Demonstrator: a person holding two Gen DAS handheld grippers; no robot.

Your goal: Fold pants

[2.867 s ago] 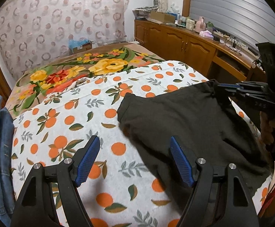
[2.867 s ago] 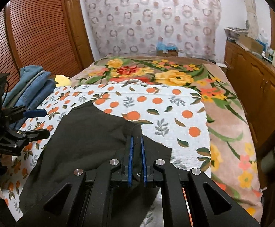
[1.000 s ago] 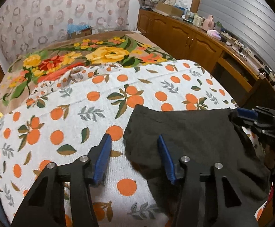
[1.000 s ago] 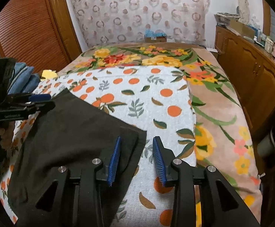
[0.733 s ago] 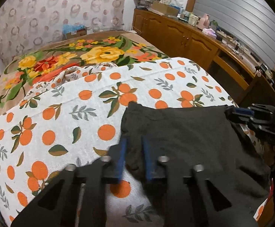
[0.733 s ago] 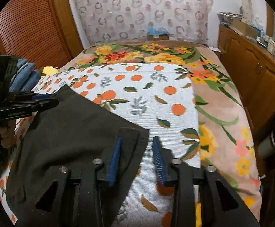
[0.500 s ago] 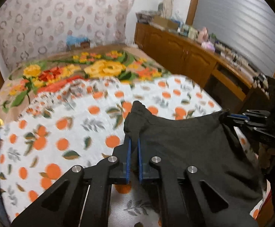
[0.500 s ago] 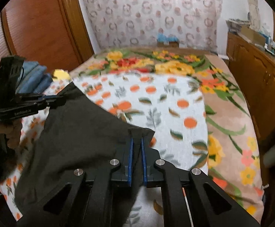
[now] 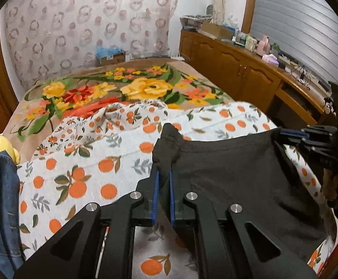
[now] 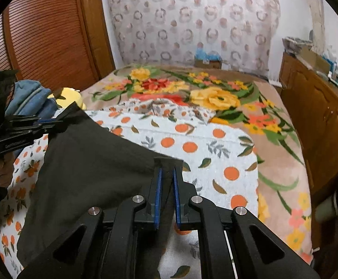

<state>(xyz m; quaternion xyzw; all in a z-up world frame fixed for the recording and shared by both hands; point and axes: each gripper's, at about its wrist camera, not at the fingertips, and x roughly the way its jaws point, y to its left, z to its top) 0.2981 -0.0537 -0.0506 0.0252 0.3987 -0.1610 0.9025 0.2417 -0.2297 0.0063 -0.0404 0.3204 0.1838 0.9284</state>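
Dark pants (image 9: 234, 176) lie on a white sheet printed with oranges (image 9: 80, 169), their far edge lifted off it. My left gripper (image 9: 164, 174) is shut on the left corner of that edge, and the cloth bunches up above its blue pads. My right gripper (image 10: 166, 173) is shut on the right corner of the pants (image 10: 87, 160). Each wrist view shows the other gripper clamped on the opposite corner: the right gripper (image 9: 292, 133) in the left wrist view, the left gripper (image 10: 45, 124) in the right wrist view. The stretched edge runs between them.
A flowered blanket (image 9: 113, 93) covers the far half of the bed. Folded blue jeans (image 10: 29, 100) and a yellow soft toy (image 10: 69, 95) lie at the left. A wooden sideboard (image 9: 243, 69) with clutter runs along the right, slatted wooden doors (image 10: 45, 34) along the left.
Both grippers closed from open onto the far corners of the pants. They then lifted that edge off the sheet, so the cloth now hangs taut between them.
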